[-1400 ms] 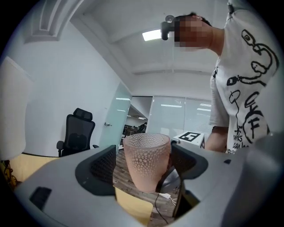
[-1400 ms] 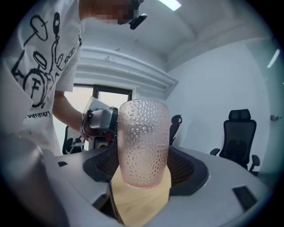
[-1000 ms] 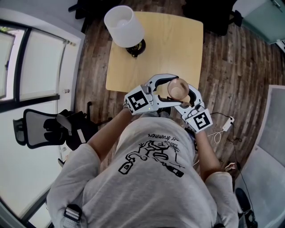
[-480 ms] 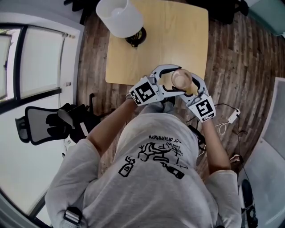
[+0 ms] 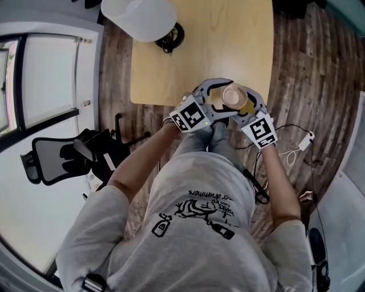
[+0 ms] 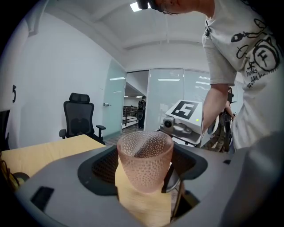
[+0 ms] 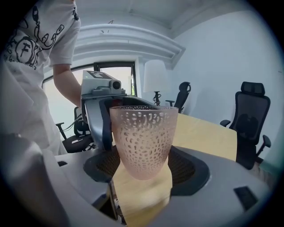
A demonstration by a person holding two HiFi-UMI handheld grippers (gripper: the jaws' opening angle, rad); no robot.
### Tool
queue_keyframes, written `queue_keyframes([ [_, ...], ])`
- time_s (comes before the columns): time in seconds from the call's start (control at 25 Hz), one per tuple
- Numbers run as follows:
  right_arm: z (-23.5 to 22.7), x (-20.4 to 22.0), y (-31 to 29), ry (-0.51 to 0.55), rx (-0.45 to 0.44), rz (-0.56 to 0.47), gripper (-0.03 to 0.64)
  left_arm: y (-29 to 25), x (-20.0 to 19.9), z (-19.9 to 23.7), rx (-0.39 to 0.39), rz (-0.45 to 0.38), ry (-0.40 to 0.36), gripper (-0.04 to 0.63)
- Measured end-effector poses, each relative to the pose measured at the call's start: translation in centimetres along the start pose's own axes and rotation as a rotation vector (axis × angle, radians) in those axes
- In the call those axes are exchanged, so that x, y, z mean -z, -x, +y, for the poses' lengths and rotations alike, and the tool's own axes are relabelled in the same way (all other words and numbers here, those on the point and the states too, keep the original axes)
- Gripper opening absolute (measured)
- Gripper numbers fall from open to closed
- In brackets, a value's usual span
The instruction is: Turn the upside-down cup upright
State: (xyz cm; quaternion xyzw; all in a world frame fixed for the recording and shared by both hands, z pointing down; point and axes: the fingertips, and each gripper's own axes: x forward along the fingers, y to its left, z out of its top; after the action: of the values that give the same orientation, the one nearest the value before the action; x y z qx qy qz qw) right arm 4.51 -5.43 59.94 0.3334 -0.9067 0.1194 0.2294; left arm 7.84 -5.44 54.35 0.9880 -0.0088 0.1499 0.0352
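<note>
A pink dimpled glass cup (image 5: 234,95) stands mouth up, just inside the near edge of the light wooden table (image 5: 199,45). Both grippers close on it from opposite sides. My left gripper (image 5: 227,93) reaches in from the left, and in the left gripper view the cup (image 6: 145,159) fills the gap between its dark pads. My right gripper (image 5: 240,99) comes from the right, and in the right gripper view the cup (image 7: 143,142) is likewise pinched between the pads. Whether the cup's base touches the tabletop is hidden.
A white-shaded lamp (image 5: 140,14) stands on the table's far left corner. A black office chair (image 5: 57,162) sits by the window at left. A white cable and adapter (image 5: 305,140) lie on the wooden floor at right. More office chairs (image 7: 250,119) stand beyond the table.
Both grippers have carried the cup forward, from the table's near edge to over the tabletop. The cup has stayed mouth up between them.
</note>
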Motion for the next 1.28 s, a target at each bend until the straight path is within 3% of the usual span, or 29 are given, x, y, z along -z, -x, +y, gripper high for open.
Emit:
queue_keyframes([
  [0.6, -1.1, 6.4, -3.4, 0.010, -0.032, 0.107, 0.321, -2.7, 6.6, 1.0, -0.042, 0.039, 0.003, 0.373],
  [1.28, -1.6, 8.2, -4.3, 0.029, -0.043, 0.145, 0.321, -3.5, 8.2, 1.4, -0.055, 0.040, -0.011, 0.373],
])
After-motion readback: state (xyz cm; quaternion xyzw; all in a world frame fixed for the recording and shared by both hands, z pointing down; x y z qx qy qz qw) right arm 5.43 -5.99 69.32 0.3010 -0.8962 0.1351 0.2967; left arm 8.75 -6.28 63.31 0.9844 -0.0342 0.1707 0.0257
